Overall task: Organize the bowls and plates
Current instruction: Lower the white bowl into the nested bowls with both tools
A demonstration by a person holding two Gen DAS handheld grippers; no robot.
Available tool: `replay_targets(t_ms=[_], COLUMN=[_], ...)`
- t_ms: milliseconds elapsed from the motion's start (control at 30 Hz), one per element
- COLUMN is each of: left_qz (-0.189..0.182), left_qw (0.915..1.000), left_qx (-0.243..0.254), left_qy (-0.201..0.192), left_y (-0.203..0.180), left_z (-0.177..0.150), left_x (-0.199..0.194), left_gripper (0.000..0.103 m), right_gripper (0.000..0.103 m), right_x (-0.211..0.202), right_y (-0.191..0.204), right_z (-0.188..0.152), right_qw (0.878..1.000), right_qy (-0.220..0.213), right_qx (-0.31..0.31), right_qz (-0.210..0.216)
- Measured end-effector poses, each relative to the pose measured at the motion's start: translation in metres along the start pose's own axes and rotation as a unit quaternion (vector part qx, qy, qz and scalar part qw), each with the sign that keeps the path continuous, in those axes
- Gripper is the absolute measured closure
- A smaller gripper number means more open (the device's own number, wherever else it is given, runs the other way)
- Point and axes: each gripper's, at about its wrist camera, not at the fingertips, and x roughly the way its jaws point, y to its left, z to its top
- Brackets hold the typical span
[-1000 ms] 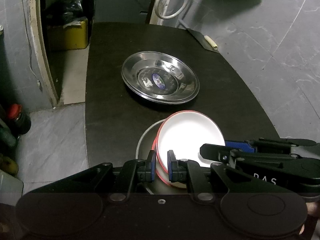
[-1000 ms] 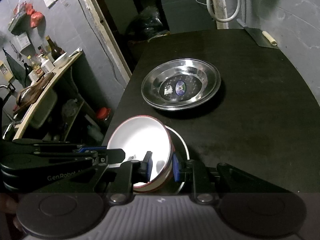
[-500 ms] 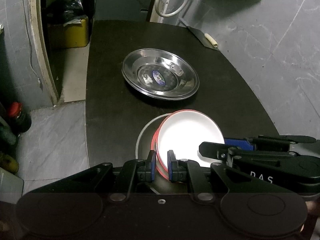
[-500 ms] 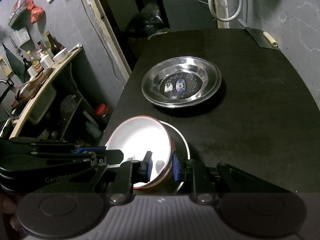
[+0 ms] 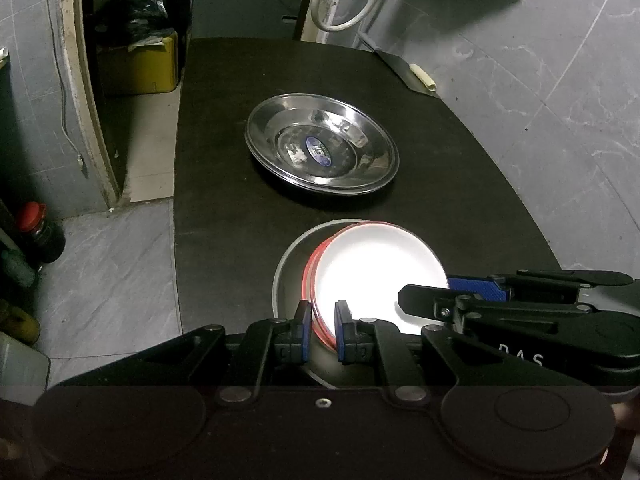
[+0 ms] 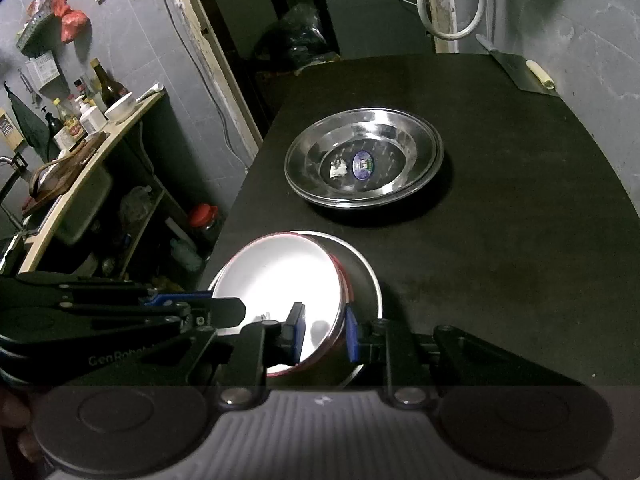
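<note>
A white bowl with a red outside [image 5: 376,268] [image 6: 280,276] is held over a grey-rimmed steel plate [image 5: 286,272] [image 6: 370,276] at the near edge of the black table. My left gripper [image 5: 323,336] is shut on the bowl's left rim. My right gripper [image 6: 323,334] is shut on its right rim, and also shows in the left wrist view [image 5: 432,300]. A stack of steel plates [image 5: 320,144] [image 6: 362,160] with a blue sticker sits in the table's middle.
The black table [image 5: 224,208] [image 6: 520,240] drops to a grey floor on the left. A cleaver [image 5: 404,68] [image 6: 520,72] lies at the far right corner. A shelf with bottles [image 6: 80,112] and a red-capped jar [image 5: 38,232] stand left of the table.
Both grippers have pulled back and lowered slightly with the bowl; it sits a little lower and more level over the grey-rimmed plate. The steel plates have not moved.
</note>
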Motion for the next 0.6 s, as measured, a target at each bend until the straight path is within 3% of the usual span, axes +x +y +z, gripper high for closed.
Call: replay_targets(t_ms=[600], left_qz=[0.001], left_qw=[1.0000], left_qx=[-0.004], left_qy=[0.000], left_y=[0.0025], left_z=[-0.0002], left_x=[-0.0005], left_gripper=[0.088], right_gripper=[0.079], right_x=[0.0027], right_y=[-0.0023], right_z=[-0.0023], right_qw=[1.000], right_qy=[0.004], right_qx=[0.001], right_qz=[-0.002])
